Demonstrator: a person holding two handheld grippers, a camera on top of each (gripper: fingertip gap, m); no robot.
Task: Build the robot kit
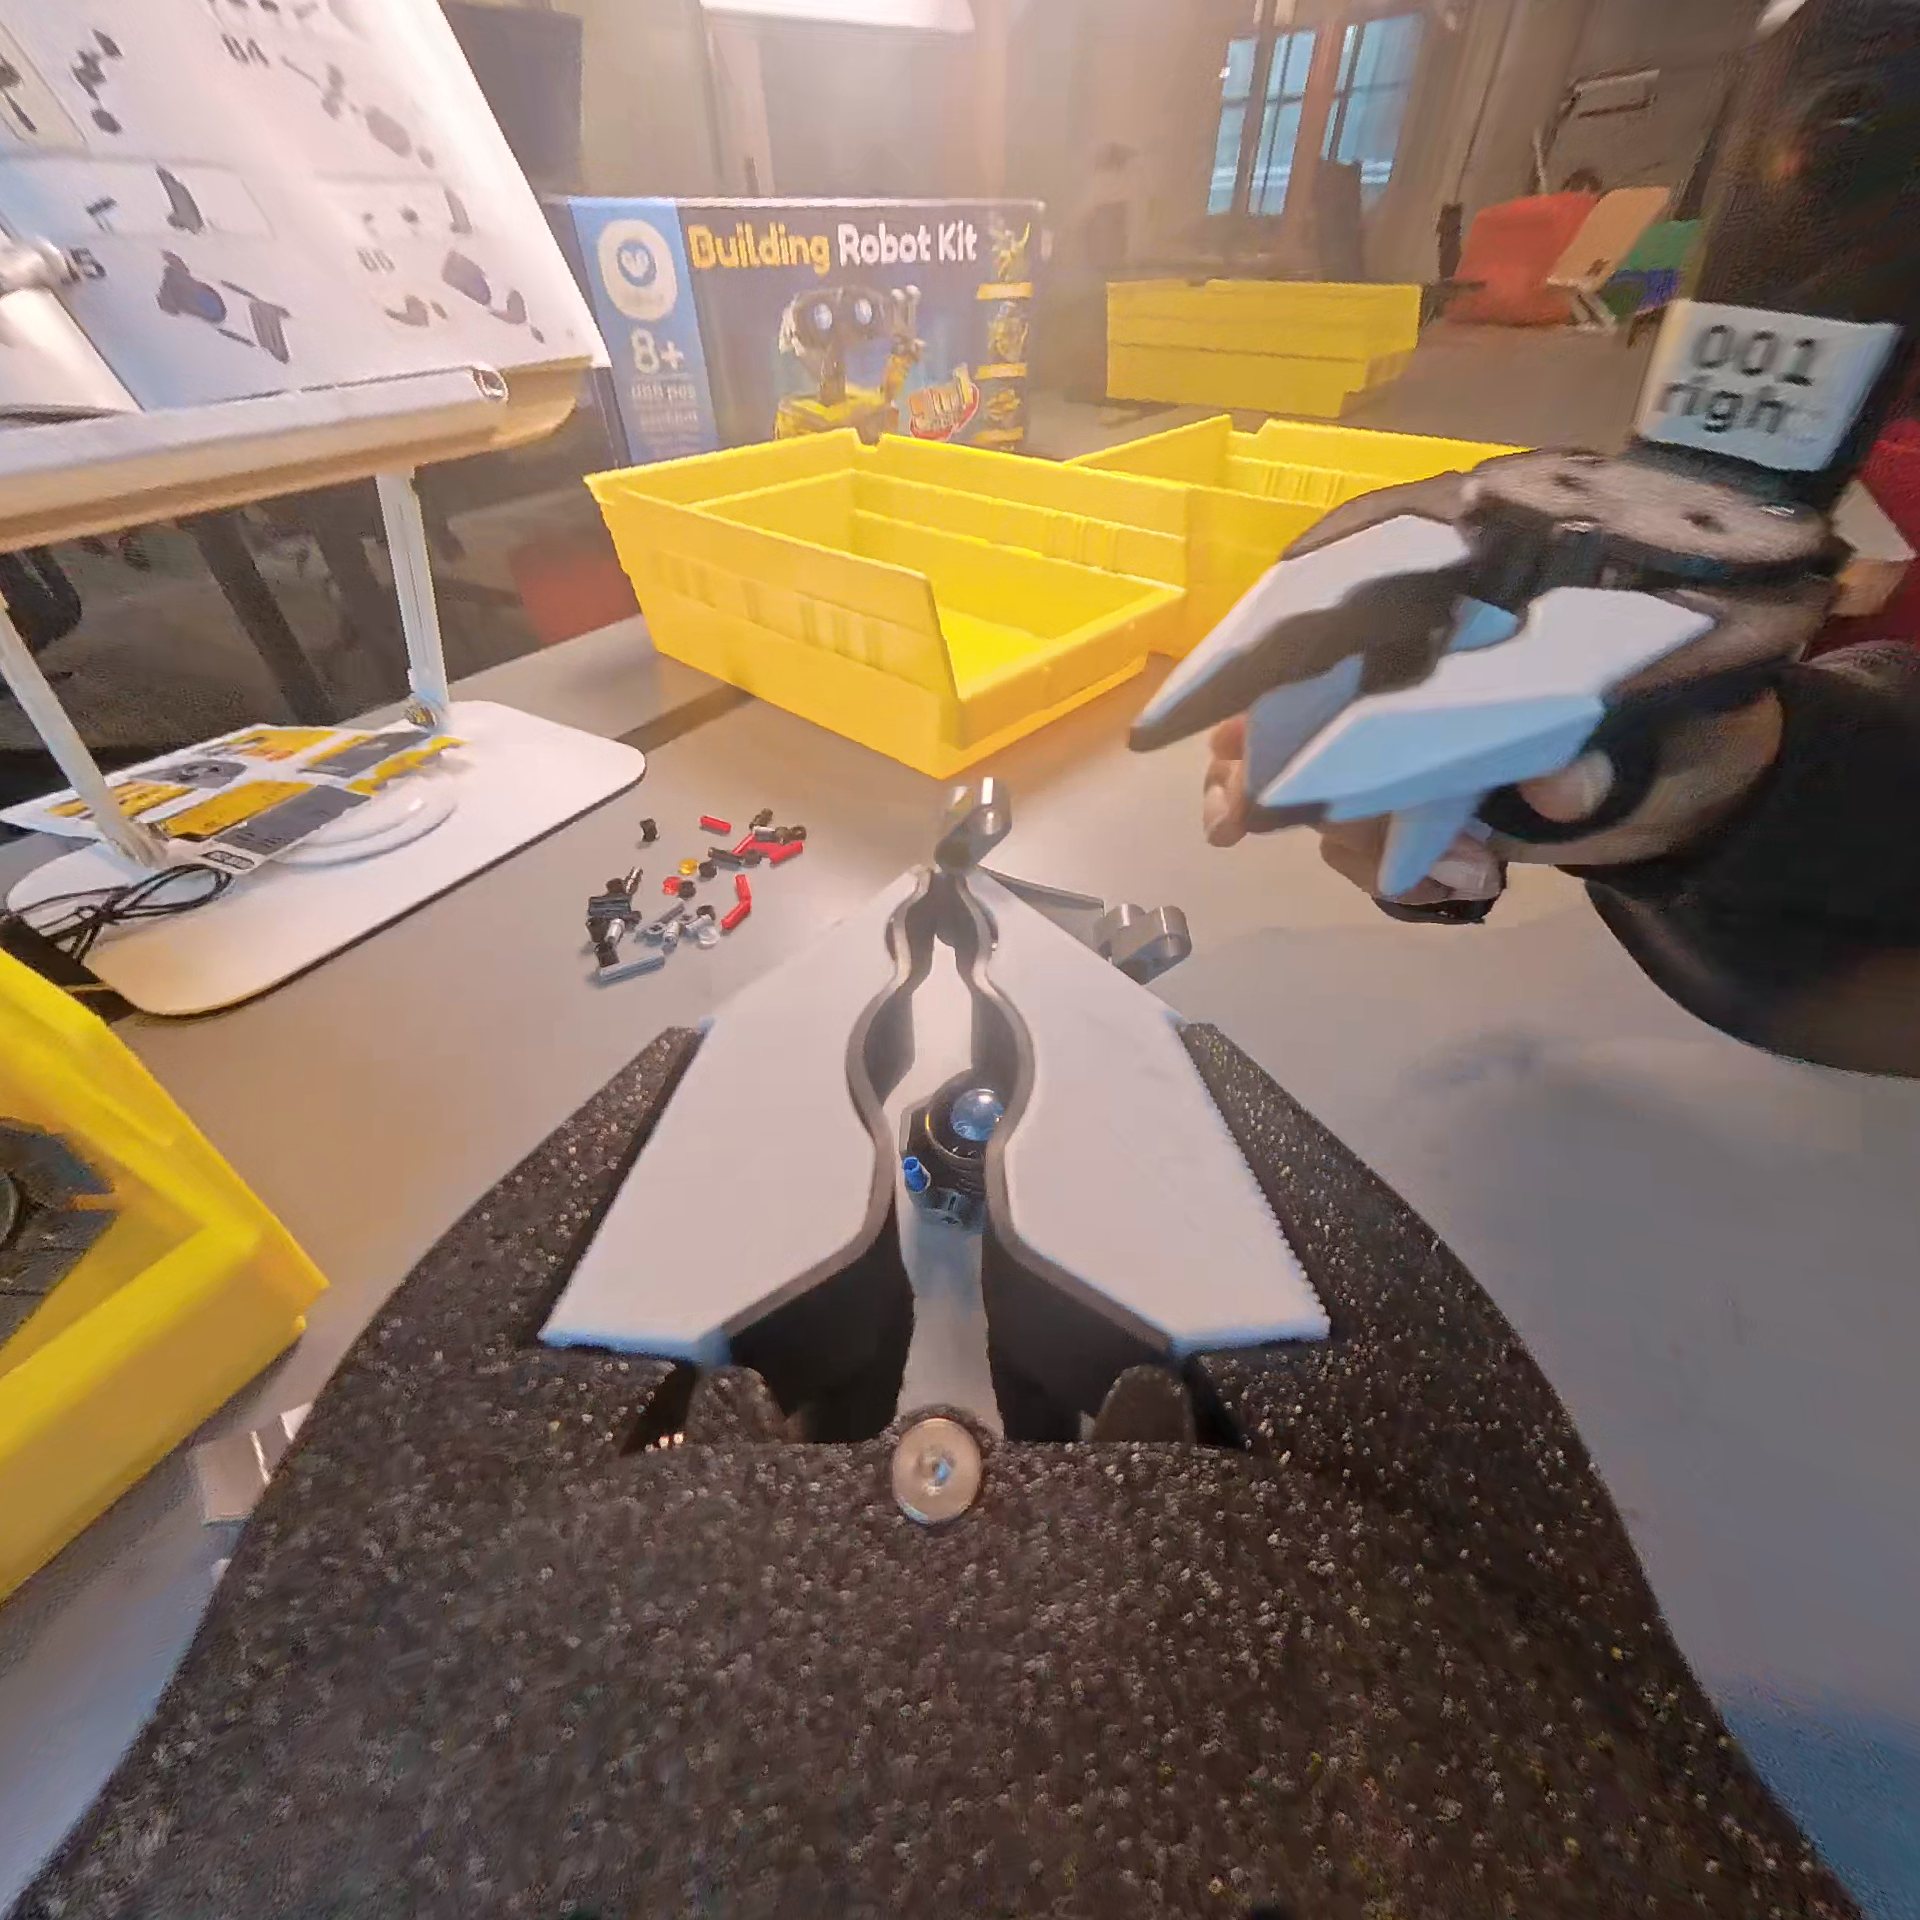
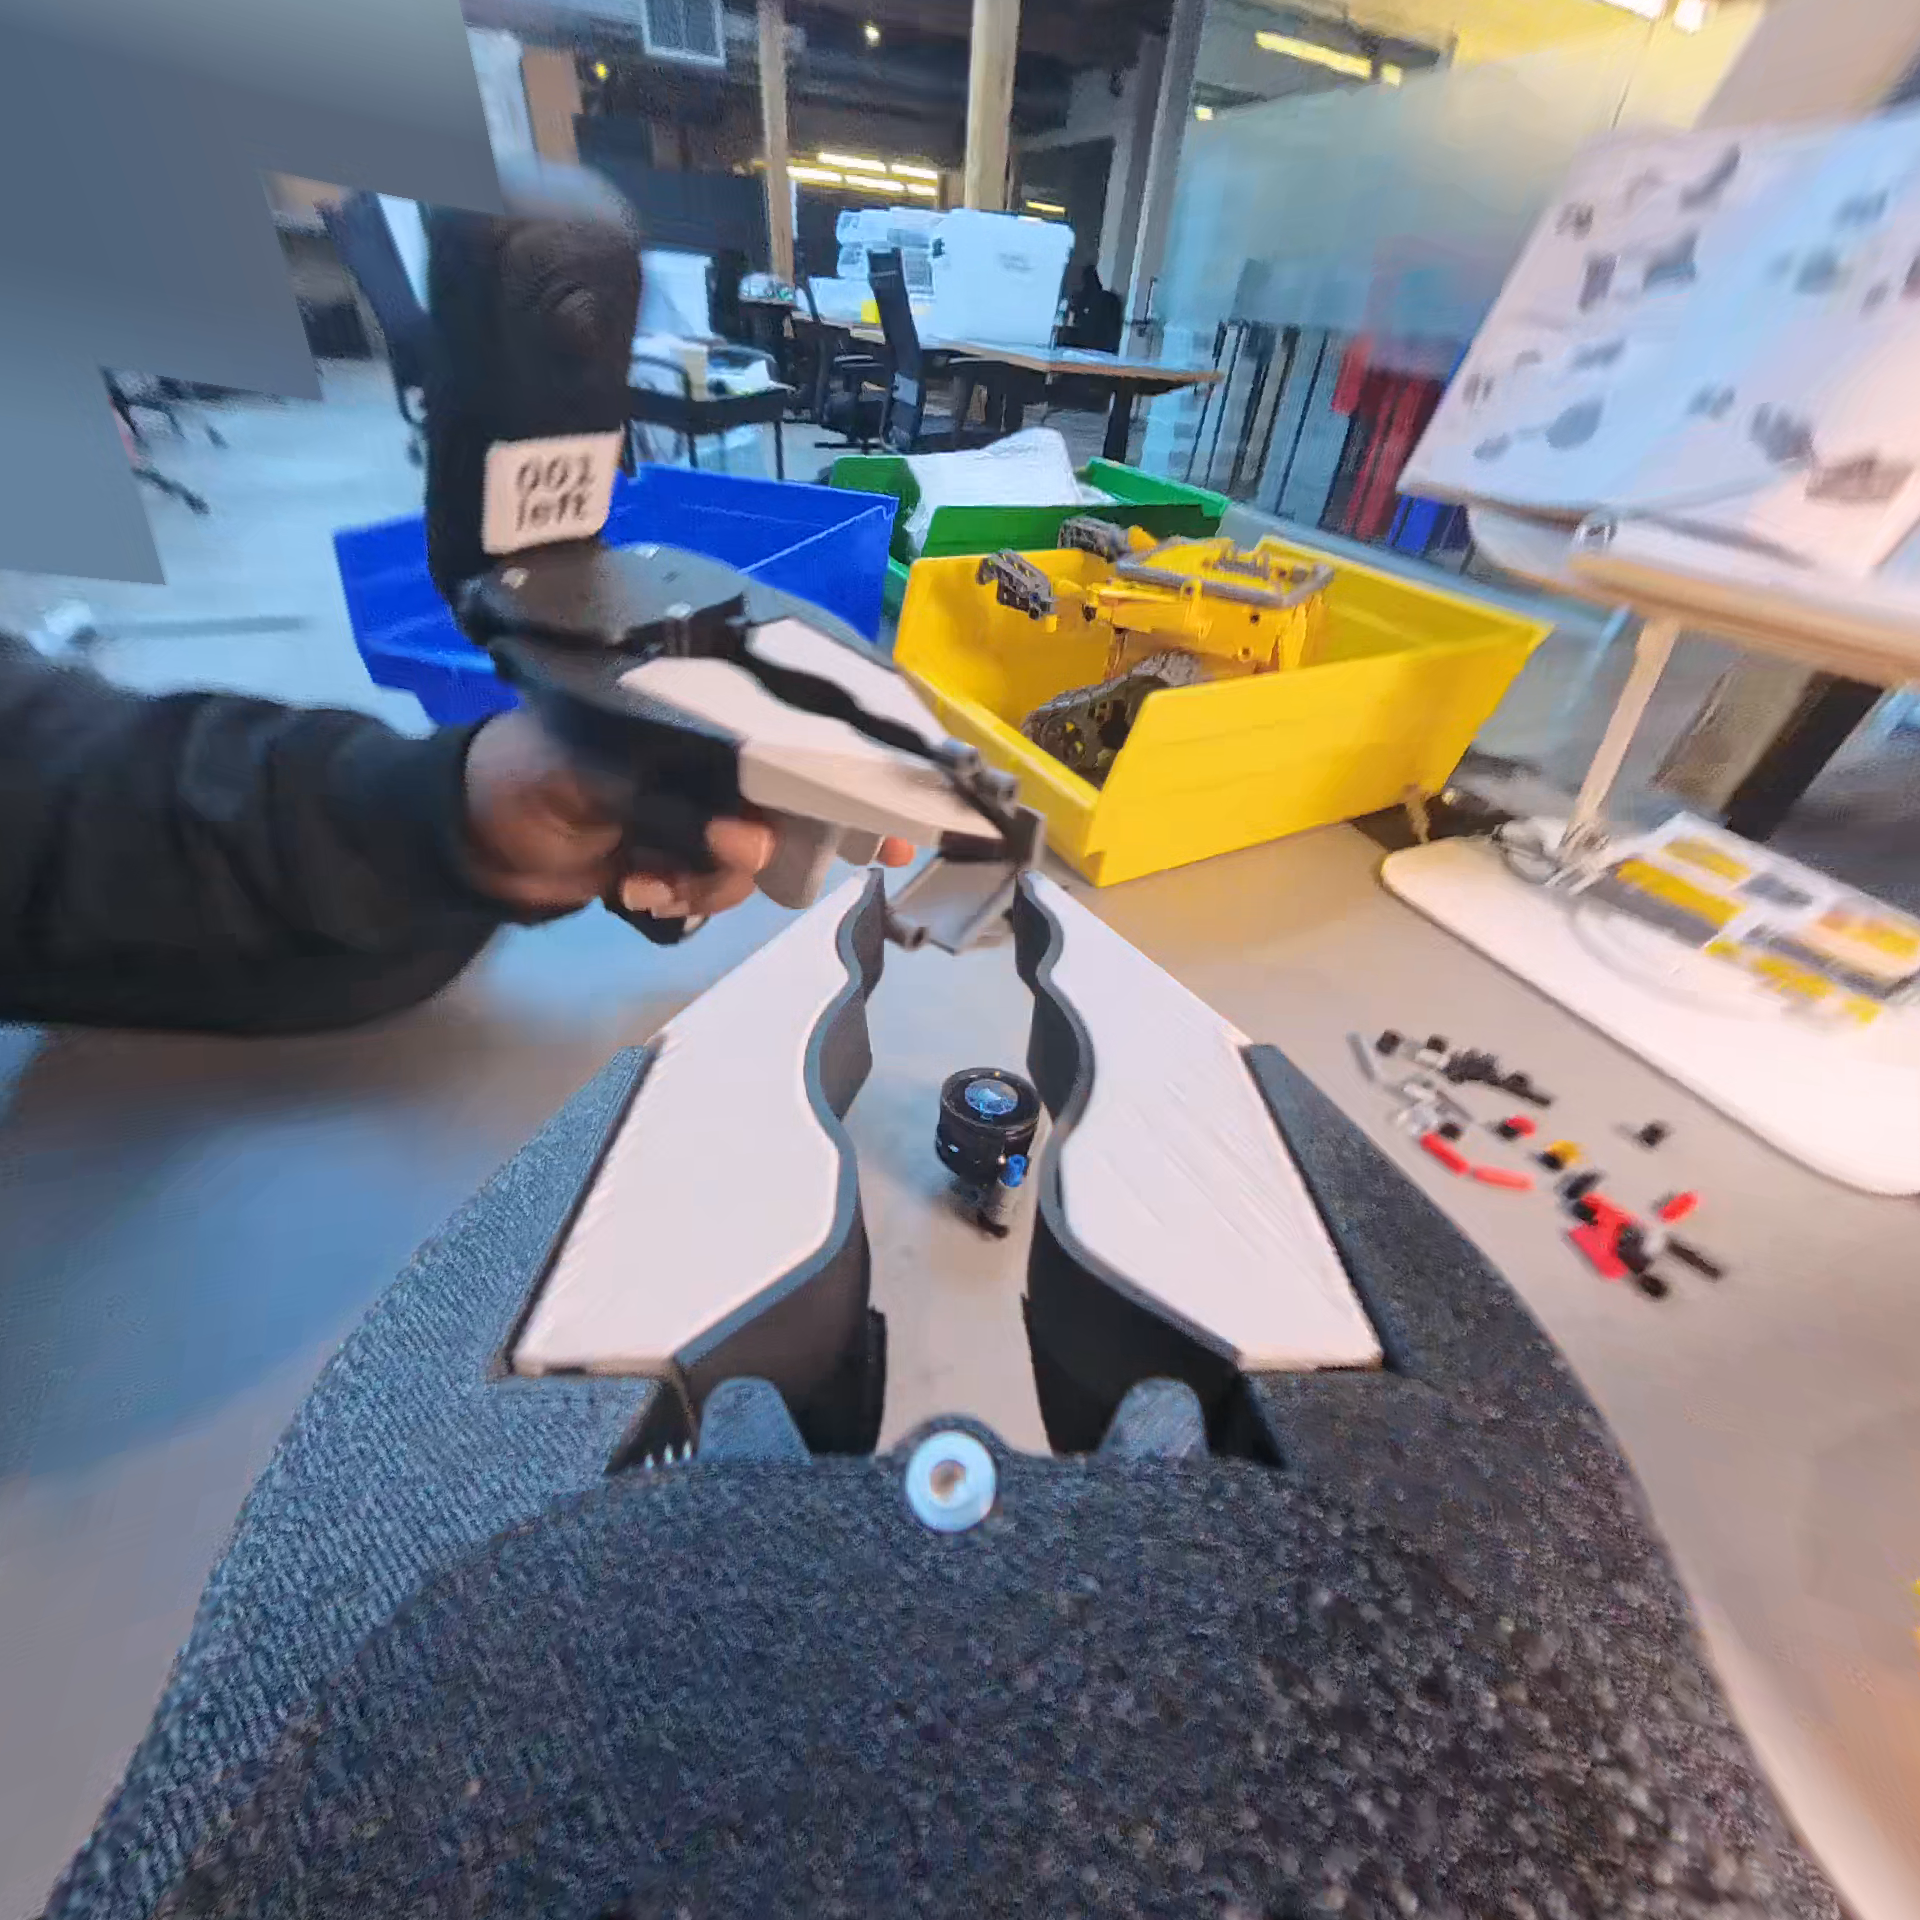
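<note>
My left gripper [image 1: 948,881] is shut on a grey toy panel piece [image 1: 1141,928] and holds it above the grey table [image 1: 1351,1195]. In the right wrist view the left gripper [image 2: 992,812] comes in from the left, and the piece [image 2: 951,914] hangs from its tips. My right gripper [image 2: 945,904] is open and empty. The piece shows between its fingers but farther off, and they do not touch it. In the left wrist view the right gripper [image 1: 1205,771] hovers to the upper right, apart from the piece. A black round part with a blue lens [image 2: 987,1127] stands on the table below.
Small red, black and grey parts [image 1: 696,894] lie loose on the table. Empty yellow bins [image 1: 883,623] stand behind, with a kit box [image 1: 831,312]. An instruction stand [image 1: 260,208] is at the left. A yellow bin [image 2: 1299,748] holds a built yellow model; blue [image 2: 727,551] and green [image 2: 1039,514] bins stand beyond.
</note>
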